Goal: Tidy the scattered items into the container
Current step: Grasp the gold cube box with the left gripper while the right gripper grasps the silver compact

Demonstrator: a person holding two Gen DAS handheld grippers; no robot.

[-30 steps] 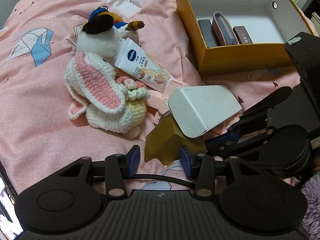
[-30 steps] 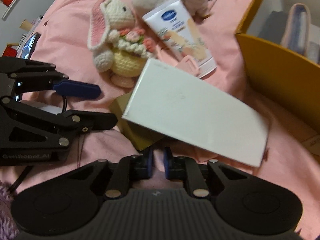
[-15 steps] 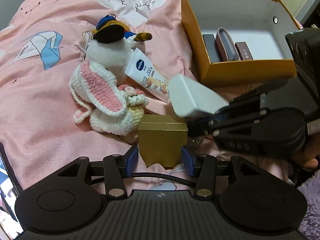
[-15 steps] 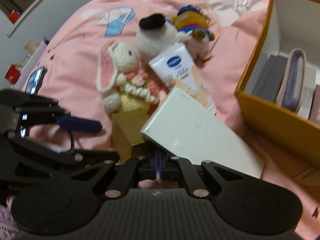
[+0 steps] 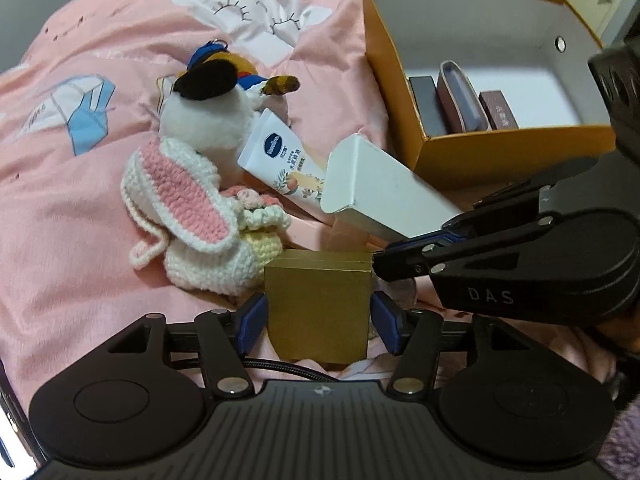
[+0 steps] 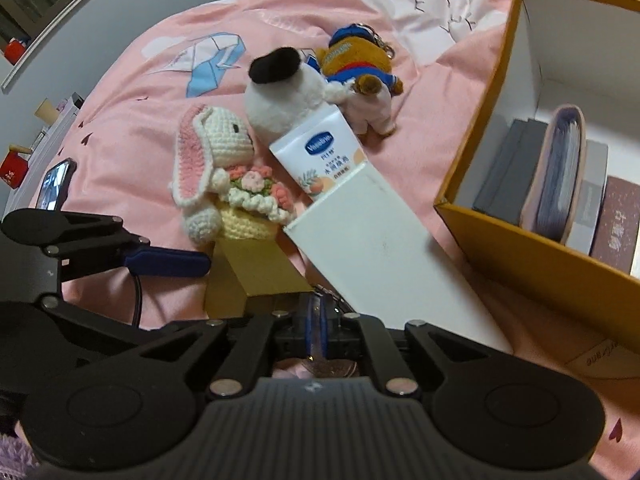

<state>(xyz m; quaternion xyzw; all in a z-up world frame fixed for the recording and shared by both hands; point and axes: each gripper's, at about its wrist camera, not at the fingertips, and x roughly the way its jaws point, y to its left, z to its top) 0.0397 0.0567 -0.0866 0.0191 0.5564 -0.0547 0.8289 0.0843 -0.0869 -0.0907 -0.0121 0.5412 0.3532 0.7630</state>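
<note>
Orange cardboard forms the container, open-topped and white inside, sitting on the pink bedspread just right of the scattered toys. Inside, standing on edge along its near wall, are a dark grey case, a mauve-rimmed pouch, a pale grey box and a maroon booklet; the rest of the floor is free. The white lid is pinched at its near edge by the right gripper, jaws almost together, and rides tilted above the bedding. Best carry it over the near wall and lower it flat into the free space. The gold box stands between the left gripper pads, which have just been opening and appear clear of its sides.
</note>
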